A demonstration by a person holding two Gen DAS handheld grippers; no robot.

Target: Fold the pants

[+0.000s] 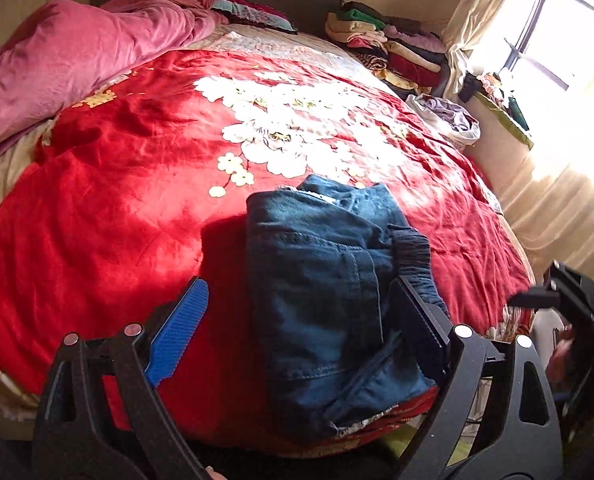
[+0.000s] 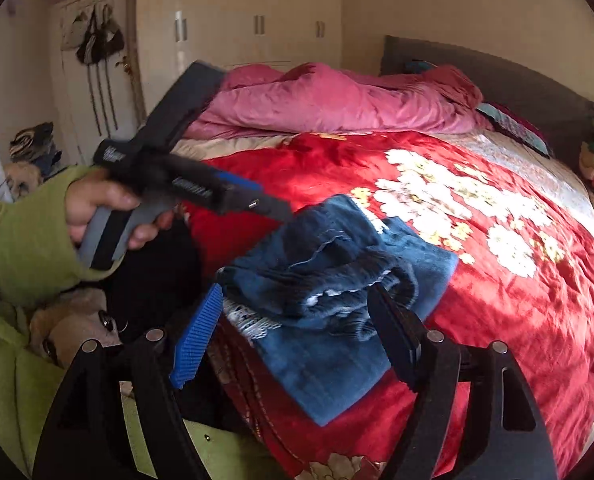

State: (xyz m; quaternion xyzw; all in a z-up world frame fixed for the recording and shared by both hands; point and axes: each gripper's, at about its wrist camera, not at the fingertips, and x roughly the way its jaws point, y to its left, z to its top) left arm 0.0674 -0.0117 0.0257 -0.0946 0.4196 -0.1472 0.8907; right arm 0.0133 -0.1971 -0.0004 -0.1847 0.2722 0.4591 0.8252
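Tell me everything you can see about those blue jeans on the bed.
The jeans are dark blue denim, folded into a compact, slightly rumpled bundle with a frayed hem and an elastic-looking gathered waistband showing. They lie near the edge of the red flowered blanket. Both grippers stand open around them, apparently gripping nothing.

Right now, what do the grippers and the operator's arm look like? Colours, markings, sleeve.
Left gripper and right gripper: black angular frames with silver pivot bolts and one ribbed blue finger pad facing a black one. The right wrist view shows the left unit's grey pistol handle, a blue stripe, and a lime-green sleeve.
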